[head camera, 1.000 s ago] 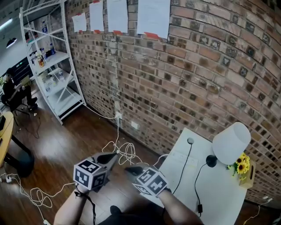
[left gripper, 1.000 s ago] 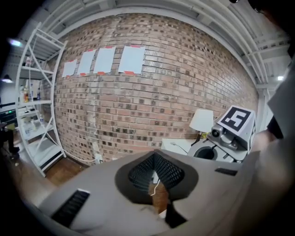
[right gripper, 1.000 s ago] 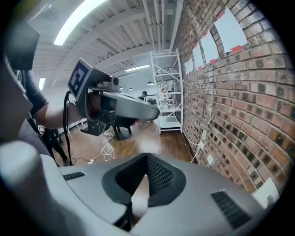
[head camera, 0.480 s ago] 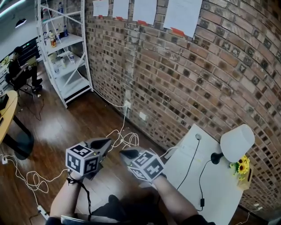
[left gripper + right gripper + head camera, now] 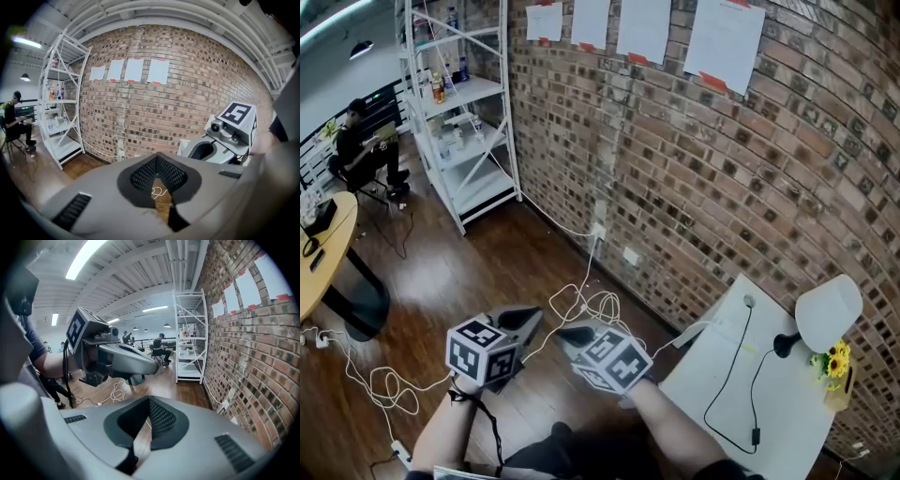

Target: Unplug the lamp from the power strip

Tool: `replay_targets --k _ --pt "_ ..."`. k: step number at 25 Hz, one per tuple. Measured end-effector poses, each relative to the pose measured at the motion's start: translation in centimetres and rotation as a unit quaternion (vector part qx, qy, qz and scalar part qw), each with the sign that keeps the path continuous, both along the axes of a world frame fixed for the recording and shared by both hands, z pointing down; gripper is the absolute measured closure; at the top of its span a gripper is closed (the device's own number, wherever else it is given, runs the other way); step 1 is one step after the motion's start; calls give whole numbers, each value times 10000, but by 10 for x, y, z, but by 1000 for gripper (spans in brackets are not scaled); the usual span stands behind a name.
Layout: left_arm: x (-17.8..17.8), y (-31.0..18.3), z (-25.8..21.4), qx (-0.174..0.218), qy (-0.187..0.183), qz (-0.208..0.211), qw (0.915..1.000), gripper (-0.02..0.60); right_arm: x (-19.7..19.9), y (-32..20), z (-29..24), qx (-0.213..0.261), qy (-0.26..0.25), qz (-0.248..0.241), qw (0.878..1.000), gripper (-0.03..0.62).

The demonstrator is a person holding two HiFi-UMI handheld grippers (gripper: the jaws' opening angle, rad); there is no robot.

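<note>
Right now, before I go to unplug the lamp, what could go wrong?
Loose white cords lie looped on the floor below the wall outlet; a foot could snag them. The lamp stands near the far edge of the white table beside the flowers, its black cord trailing across the tabletop, so a hard tug might tip it. Where that cord plugs in isn't visible, so you could pull the wrong plug.

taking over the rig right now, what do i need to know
Left gripper: shut, empty, above the floor.
Right gripper: shut, empty, beside it.
Lamp: on the white table by the brick wall, black cord across the tabletop.
Power strip: can't pick it out; white cables lie on the floor below a wall outlet.
Done: nothing gripped. Left: find the lamp's plug, pull it.
</note>
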State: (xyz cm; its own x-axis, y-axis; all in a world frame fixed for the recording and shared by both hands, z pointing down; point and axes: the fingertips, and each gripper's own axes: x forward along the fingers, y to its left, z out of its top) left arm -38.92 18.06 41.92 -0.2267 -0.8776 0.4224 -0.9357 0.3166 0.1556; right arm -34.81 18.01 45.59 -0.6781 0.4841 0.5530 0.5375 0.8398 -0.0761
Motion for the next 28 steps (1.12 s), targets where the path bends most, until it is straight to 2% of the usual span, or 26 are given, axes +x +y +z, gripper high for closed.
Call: replay_targets --k 3,7,13,16,22,28 --pt "-7 20 2 27 86 -70 9999 572 -6 20 -1 -3 -21 -92 10000 597" --pt "-7 40 3 110 204 -229 9995 572 -5 44 -1 20 77 -459 9989 597" --pt "-10 83 21 155 469 -616 9969 572 -8 71 14 -243 335 -851 9955 597" --pt "-12 94 24 232 560 -676 9959 571 -10 82 20 -317 406 -1002 9936 597" --pt "-24 95 31 6 455 -809 9957 571 -20 90 27 -375 478 -1315 9895 598" --pt "-52 86 14 255 362 -1014 9939 571 -47 68 22 -457 466 -1277 9897 598"
